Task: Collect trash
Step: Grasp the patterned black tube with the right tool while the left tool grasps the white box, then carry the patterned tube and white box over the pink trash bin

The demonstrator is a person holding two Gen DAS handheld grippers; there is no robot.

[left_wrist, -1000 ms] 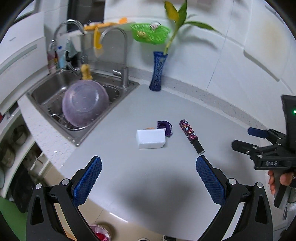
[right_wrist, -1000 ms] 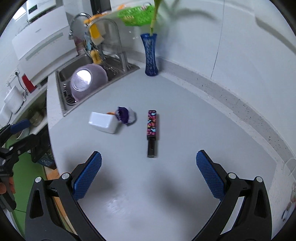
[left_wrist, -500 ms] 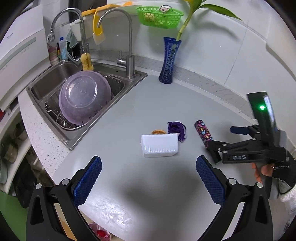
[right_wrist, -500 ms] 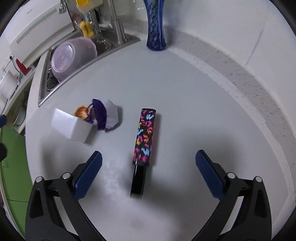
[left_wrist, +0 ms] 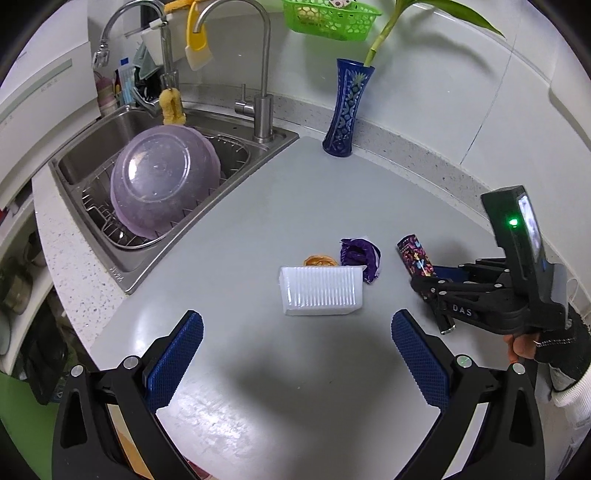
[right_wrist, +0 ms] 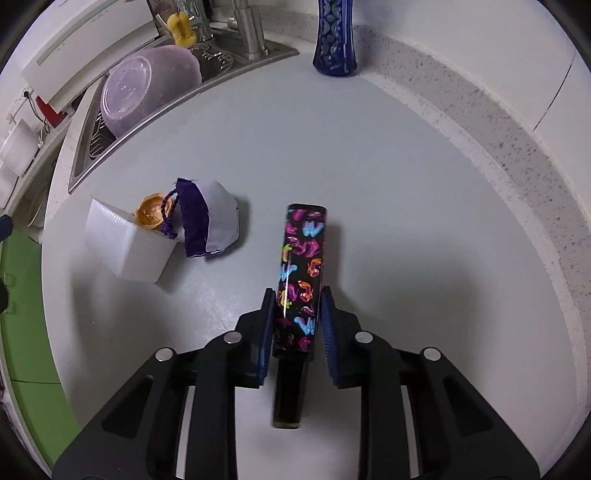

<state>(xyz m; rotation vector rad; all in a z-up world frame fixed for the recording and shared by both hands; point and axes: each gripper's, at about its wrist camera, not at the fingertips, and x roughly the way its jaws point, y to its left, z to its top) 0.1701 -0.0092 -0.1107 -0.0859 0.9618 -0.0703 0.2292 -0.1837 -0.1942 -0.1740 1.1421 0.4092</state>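
Note:
A long black wrapper with bright pink and blue print [right_wrist: 301,273] lies on the grey counter [right_wrist: 388,184]. My right gripper [right_wrist: 295,314] has its blue pads closed in on both sides of the wrapper's near half. It also shows in the left wrist view [left_wrist: 415,254], with the right gripper [left_wrist: 428,280] around it. A white ribbed box [left_wrist: 319,291], an orange scrap [left_wrist: 320,260] and a purple-and-white crumpled wrapper [left_wrist: 360,254] lie beyond my left gripper [left_wrist: 293,350], which is open and empty above the counter.
A steel sink [left_wrist: 92,147] with a drying rack and an upturned purple bowl [left_wrist: 160,179] is at the left. A blue vase [left_wrist: 345,110] with a plant stands by the back wall. A green basket [left_wrist: 330,18] hangs above. The counter's front edge is near.
My right gripper moved down and forward over the printed wrapper and its jaws closed from wide open onto it. My left gripper moved slightly nearer the white box.

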